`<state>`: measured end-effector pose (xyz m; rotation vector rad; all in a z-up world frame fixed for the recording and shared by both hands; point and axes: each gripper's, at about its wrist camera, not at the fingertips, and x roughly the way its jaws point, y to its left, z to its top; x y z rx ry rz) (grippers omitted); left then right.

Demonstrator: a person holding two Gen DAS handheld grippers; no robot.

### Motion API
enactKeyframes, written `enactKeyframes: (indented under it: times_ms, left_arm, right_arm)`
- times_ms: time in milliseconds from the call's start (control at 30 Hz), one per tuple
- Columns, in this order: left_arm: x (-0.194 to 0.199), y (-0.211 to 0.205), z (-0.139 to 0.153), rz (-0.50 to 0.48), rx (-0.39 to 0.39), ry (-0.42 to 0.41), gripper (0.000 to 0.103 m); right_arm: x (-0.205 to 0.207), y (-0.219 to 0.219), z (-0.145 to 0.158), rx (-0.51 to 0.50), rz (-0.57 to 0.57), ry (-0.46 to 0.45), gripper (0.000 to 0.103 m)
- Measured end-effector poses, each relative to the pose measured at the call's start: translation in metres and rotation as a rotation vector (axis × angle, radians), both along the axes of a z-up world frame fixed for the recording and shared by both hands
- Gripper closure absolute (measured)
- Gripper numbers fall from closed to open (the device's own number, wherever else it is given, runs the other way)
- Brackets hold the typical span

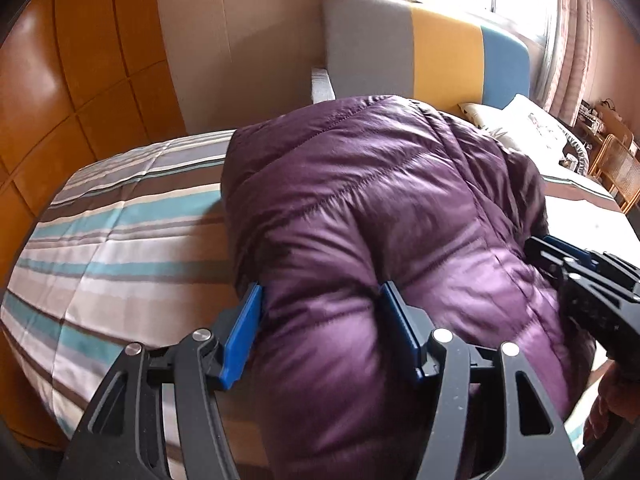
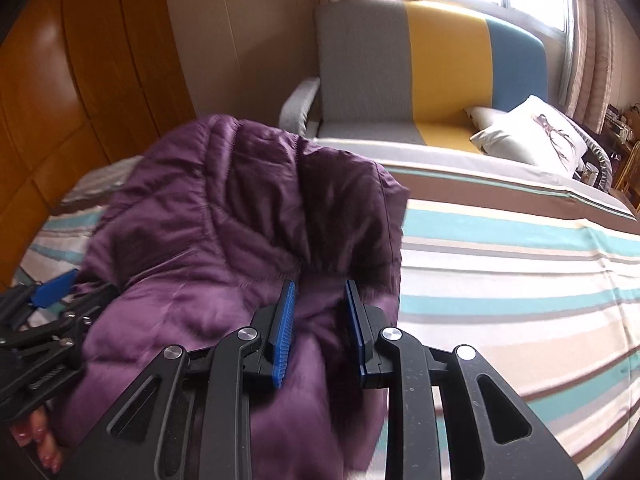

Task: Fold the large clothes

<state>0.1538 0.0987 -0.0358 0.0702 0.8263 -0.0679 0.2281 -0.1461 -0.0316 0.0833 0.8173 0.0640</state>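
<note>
Now, grippers: left gripper point(image 1: 320, 320) and right gripper point(image 2: 320, 320) each pinch the puffy purple quilted coat point(image 1: 380, 208).
Coat: bunched on striped bed point(image 1: 120, 240).
Left: fold flat.

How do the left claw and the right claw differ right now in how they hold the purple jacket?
The left claw stands wide, its blue pads around a thick puffy bulge of the purple down jacket; the right claw is much narrower, pinching a thinner fold. The left takes the jacket's left side, the right its right edge beside the striped bedspread. Both press on the jacket, pointing down toward the bed.
</note>
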Motion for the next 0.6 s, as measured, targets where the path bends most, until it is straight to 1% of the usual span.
enactKeyframes:
  times_ms: [67, 133, 200, 267, 333, 400, 433, 533, 600]
  left_arm:
    - [-0.012, 0.000, 0.004, 0.001, -0.005, -0.007, 0.038]
    - [-0.026, 0.001, 0.009, 0.001, -0.019, -0.018, 0.033]
    - [-0.039, -0.001, 0.011, -0.001, -0.013, -0.029, 0.031]
    - [-0.047, -0.004, 0.008, -0.009, -0.008, -0.030, 0.031]
    - [-0.051, -0.007, 0.003, -0.016, 0.004, -0.023, 0.030]
    - [-0.052, -0.007, -0.004, -0.021, -0.007, -0.005, 0.030]
    - [-0.051, -0.007, -0.007, -0.022, -0.011, 0.000, 0.030]
    - [-0.051, -0.006, -0.012, -0.026, 0.005, -0.002, 0.029]
    - [-0.051, -0.009, -0.014, -0.028, 0.019, -0.006, 0.029]
  right_arm:
    - [-0.017, 0.001, 0.009, 0.015, 0.015, -0.017, 0.077]
    - [-0.035, 0.003, 0.016, 0.032, 0.021, -0.039, 0.072]
    - [-0.052, 0.006, 0.018, 0.050, 0.035, -0.046, 0.072]
    - [-0.062, 0.010, 0.013, 0.042, 0.040, -0.040, 0.072]
    - [-0.066, 0.015, 0.001, 0.009, 0.037, -0.014, 0.072]
    - [-0.065, 0.018, -0.012, -0.014, 0.042, 0.012, 0.072]
    - [-0.064, 0.018, -0.015, -0.017, 0.042, 0.016, 0.072]
    - [-0.065, 0.015, -0.022, 0.024, 0.029, 0.032, 0.072]
    - [-0.067, 0.017, -0.024, 0.012, 0.035, 0.028, 0.072]
